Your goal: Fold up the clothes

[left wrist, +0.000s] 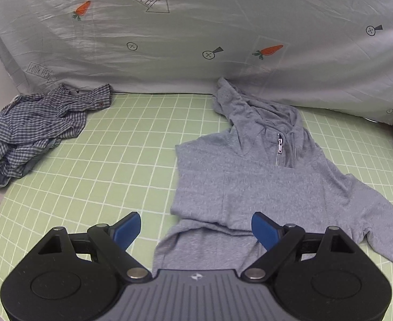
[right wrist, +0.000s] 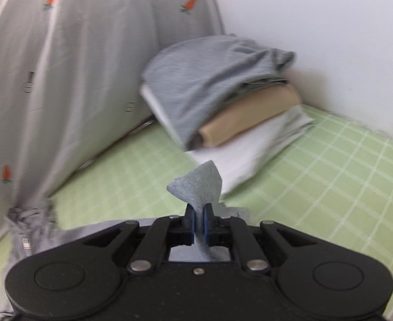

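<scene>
The grey zip-neck hoodie (left wrist: 249, 187) lay across the green gridded mat (left wrist: 116, 160) in the centre and right of the left wrist view, hood crumpled toward the carrot-print sheet (left wrist: 196, 26) hanging behind, 1 sleeve trailing to the lower right. The left hand-held gripper (left wrist: 196, 230) hovered over its lower hem with the blue pads spread wide and nothing between them. In the right wrist view, the right hand-held gripper (right wrist: 199, 224) was clenched on a pinch of grey knit, a small peak of cloth (right wrist: 196, 184) standing up above the pads; I took it for an edge of that same hoodie, though the blur left me unsure which edge.

A crumpled checked shirt (left wrist: 36, 131) sat at the left of the left wrist view, well apart from the hoodie. A stack of folded clothes (right wrist: 223, 93) rested against the white wall in the upper middle of the right wrist view.

The hoodie looked light, soft and limp; it would sag and drag, not hold shape. I judged the hem corners or shoulder seams the best holds, keeping clear of the metal zip (left wrist: 279, 147), with both grips level so the fold stayed square.
</scene>
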